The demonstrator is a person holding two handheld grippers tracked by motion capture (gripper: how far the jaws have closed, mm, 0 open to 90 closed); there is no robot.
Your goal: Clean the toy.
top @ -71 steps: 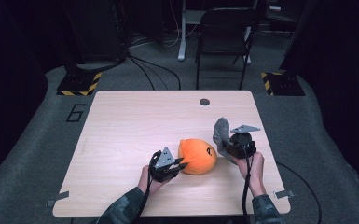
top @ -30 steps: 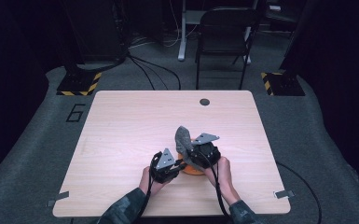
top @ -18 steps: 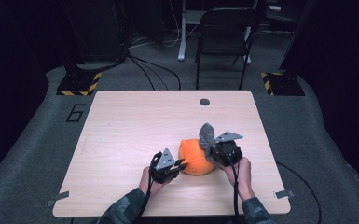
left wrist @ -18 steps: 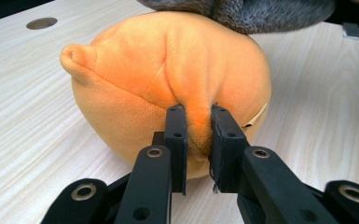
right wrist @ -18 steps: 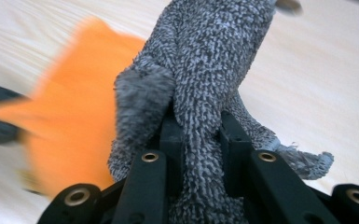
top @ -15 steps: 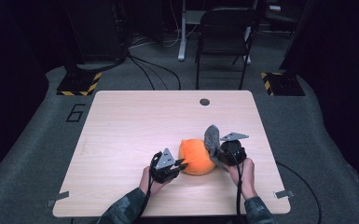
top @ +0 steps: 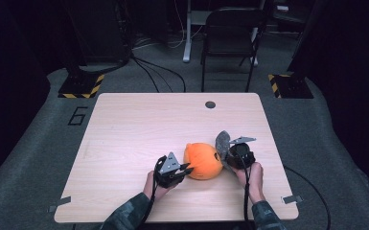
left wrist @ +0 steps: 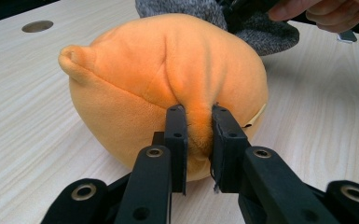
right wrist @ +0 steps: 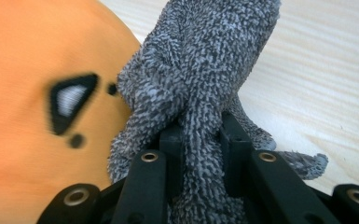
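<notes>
The right tongs (top: 226,155), clamped on the grey cloth (top: 222,142), have swung from above the plush (top: 202,161) to its right; the left tongs (top: 184,170) still pinch it on the counter (top: 139,124).

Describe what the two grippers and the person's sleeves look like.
Both the left gripper and right gripper are black, with riveted linkage arms and flat jaws. Each carries a grey three-cornered plate and trails a black cable. The sleeves are dark camouflage.
</notes>
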